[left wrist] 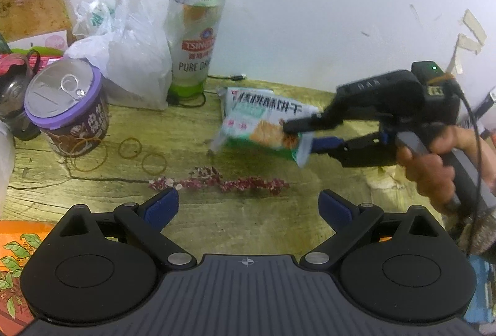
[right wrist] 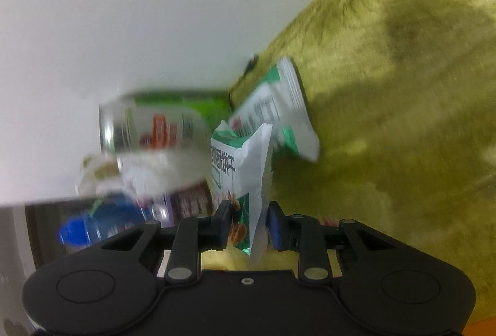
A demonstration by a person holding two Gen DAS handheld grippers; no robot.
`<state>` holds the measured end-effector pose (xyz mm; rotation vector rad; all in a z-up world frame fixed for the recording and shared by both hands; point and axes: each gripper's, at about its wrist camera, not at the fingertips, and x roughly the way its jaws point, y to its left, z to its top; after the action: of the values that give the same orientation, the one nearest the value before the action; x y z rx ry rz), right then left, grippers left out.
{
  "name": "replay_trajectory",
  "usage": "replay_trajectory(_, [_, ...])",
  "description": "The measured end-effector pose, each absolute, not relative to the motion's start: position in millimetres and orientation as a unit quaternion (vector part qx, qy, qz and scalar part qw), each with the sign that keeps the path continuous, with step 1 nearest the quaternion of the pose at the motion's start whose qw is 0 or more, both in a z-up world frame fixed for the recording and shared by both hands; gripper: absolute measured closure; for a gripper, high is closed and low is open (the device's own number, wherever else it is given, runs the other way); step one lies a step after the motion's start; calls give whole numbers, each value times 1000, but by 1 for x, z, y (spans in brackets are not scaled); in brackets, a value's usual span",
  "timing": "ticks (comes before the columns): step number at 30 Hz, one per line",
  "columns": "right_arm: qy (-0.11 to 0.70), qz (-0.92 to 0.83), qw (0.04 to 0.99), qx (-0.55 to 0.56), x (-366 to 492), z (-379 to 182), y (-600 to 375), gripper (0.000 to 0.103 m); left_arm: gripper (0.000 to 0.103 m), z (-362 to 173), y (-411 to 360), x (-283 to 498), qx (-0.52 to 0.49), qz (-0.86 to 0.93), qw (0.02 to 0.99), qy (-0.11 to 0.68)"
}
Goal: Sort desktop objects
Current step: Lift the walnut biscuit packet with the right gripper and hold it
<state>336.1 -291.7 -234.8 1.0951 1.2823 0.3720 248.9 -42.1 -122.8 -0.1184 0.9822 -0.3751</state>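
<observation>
Crinkly white-and-green foil biscuit packet (left wrist: 263, 122), printed with dark characters and a cracker picture, lifted at one end off a worn, yellowish wooden tabletop (left wrist: 186, 205). Right gripper (left wrist: 305, 139), black with blue pads, clenched on the packet's serrated end seal, seen from its own camera as pads pressing the foil flat (right wrist: 251, 227). A second matching packet (right wrist: 279, 106) lying on the wood just beyond. Left gripper (left wrist: 248, 205), jaws spread wide, empty, hovering over a sprig of dried pink-red flowers (left wrist: 220, 181).

Behind, against a white wall: tall silver-and-green aluminium beer can (left wrist: 193, 38) standing upright; crumpled translucent plastic bag (left wrist: 127, 35) touching its left side; squat brown tin with purple rim and ring-pull lid (left wrist: 66, 106). Three tan rubber bands (left wrist: 130, 148) loose beside the tin. Thin black cable (left wrist: 217, 78) trailing along the wall.
</observation>
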Motion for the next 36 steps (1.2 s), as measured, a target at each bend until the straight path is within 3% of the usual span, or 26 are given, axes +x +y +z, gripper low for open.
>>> replay_trajectory(8, [628,174,648,395,338,-229,-310,78,5,-141,-51,251,-47,-212,844,491])
replay_trajectory(11, [637,167,663,356,334,-223,-311,72,5,-147,-60,255,-44,-225,838,496])
replay_trajectory(13, [637,156,681,327,328,-217,-319,57,5,-151,-66,258,-45,-231,835,498])
replay_trajectory(14, [634,150,689,317,327,-213,-322,44,5,-153,-68,260,-46,-234,833,499])
replay_trajectory(15, [628,146,697,313,325,-210,-325,41,5,-155,-71,262,-47,-236,832,500])
replay_trajectory(36, [598,155,678,399,348,-238,-339,41,5,-195,-103,290,-82,-259,800,534])
